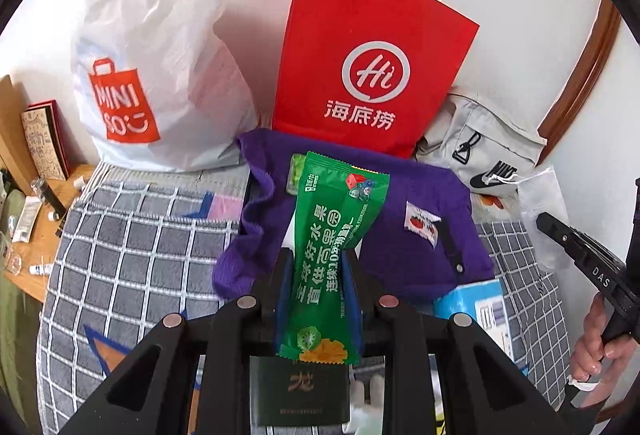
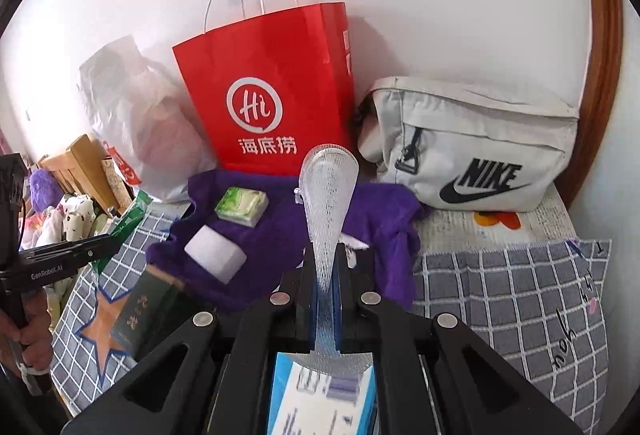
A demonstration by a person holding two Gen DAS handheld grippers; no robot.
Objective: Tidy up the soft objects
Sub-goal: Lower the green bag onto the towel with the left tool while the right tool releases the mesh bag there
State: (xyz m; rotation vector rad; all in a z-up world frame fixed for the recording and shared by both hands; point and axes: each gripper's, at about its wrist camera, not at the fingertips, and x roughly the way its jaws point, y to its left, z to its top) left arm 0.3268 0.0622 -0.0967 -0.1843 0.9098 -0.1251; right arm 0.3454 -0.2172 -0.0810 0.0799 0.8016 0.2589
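— Three bags stand along the wall, left to right: the white Miniso bag (image 1: 160, 47), bulging, its contents only a pink blur through the plastic; the red paper bag (image 1: 372, 51), upright, whose inside I cannot see; and the grey Nike bag (image 2: 472, 151), lying on its side.

— And what lies in front of them?

— The purple cloth (image 2: 280, 235), spread on the checked blanket (image 1: 132, 247) right against the foot of the red bag. On it sit a green-and-white tissue pack (image 2: 242, 205) and, nearer me, a white foam block (image 2: 216, 253).

— What have you got in your left gripper?

— My left gripper (image 1: 318, 267) is closed tight on a green wet-wipe packet (image 1: 332, 247), which sticks forward out of the fingers above the cloth.

— And the right?

— My right gripper (image 2: 325, 271) pinches a strip of white foam netting (image 2: 330, 195), which rises past the fingertips toward the red bag. A blue box (image 2: 320, 395) lies directly beneath it.
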